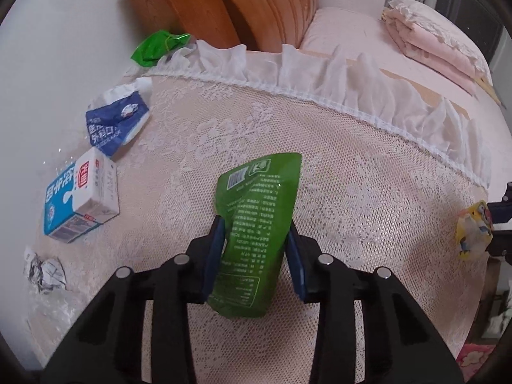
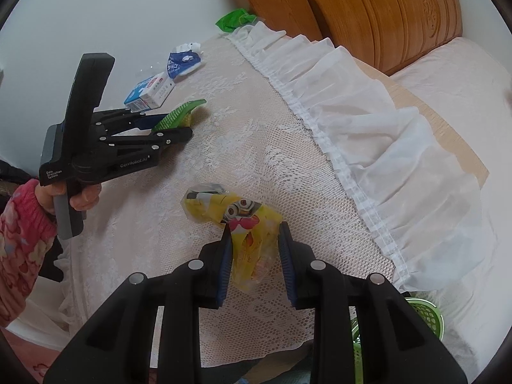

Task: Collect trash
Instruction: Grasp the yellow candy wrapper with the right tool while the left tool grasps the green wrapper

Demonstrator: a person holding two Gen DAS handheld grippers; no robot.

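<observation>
My left gripper (image 1: 256, 224) is shut on a green pouch (image 1: 256, 220) and holds it above the lace-covered table (image 1: 352, 192); the pouch also shows in the right wrist view (image 2: 179, 115), held in the left gripper (image 2: 174, 128). My right gripper (image 2: 254, 227) is shut on a yellow cartoon wrapper (image 2: 236, 214), which also shows at the right edge of the left wrist view (image 1: 473, 233). A blue-and-white milk carton (image 1: 80, 198), a crumpled blue packet (image 1: 115, 121), a green wrapper (image 1: 153, 48) and crumpled foil (image 1: 44, 268) lie along the table's left side.
A wooden headboard (image 1: 224, 3) stands behind the table. A bed with a folded pink blanket (image 1: 432, 38) is at the right. A green basket (image 2: 425, 320) sits low beside the table's frilled edge (image 2: 368, 128). A wall runs along the left.
</observation>
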